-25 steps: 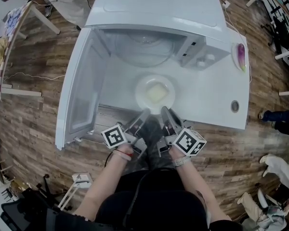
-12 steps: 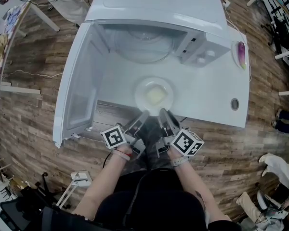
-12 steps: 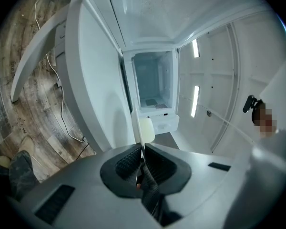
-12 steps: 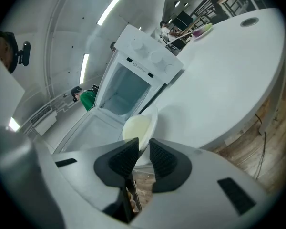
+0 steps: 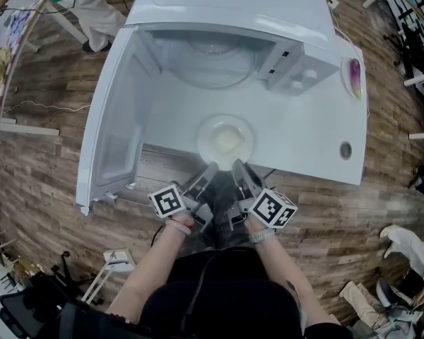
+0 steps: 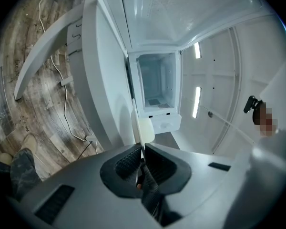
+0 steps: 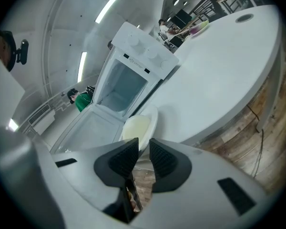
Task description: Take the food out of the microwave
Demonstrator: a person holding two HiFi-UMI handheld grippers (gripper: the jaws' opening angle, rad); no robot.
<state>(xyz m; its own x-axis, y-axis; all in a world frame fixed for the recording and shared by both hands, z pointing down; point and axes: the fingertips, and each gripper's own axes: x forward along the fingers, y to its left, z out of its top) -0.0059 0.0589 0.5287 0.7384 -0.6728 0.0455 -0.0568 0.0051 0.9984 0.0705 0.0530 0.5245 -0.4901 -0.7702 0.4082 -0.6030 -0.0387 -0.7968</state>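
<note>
Food (image 5: 227, 141), a pale yellow slab on a white plate (image 5: 206, 127), is out of the microwave (image 5: 226, 6). The plate is over the white table (image 5: 311, 140), in front of the open cavity and near the table's front edge. Door (image 5: 116, 133) hangs wide open to the left. The glass turntable (image 5: 213, 51) inside looks bare. Judgement: removal is basically done. What is left is letting go of the plate and maybe closing the door. Cannot tell if the plate is fully resting on the table or held just off it.

Left gripper (image 5: 210, 169): the left gripper view shows the plate rim edge-on, pinched between the two ribbed pads (image 6: 128, 159), so it is clamped on the plate. Right gripper (image 5: 238, 167): in its own view the jaws stand a little apart with a bare gap showing floor. The plate sits just past the tips and is not held.

Pose: both forearms come up from the bottom of the head view and converge, wrists close together. The grippers sit side by side, almost touching, and point away from the body at the plate's near rim. Marker cubes face up. Both grippers hang over the table's front edge, low and roughly level with the plate.
</note>
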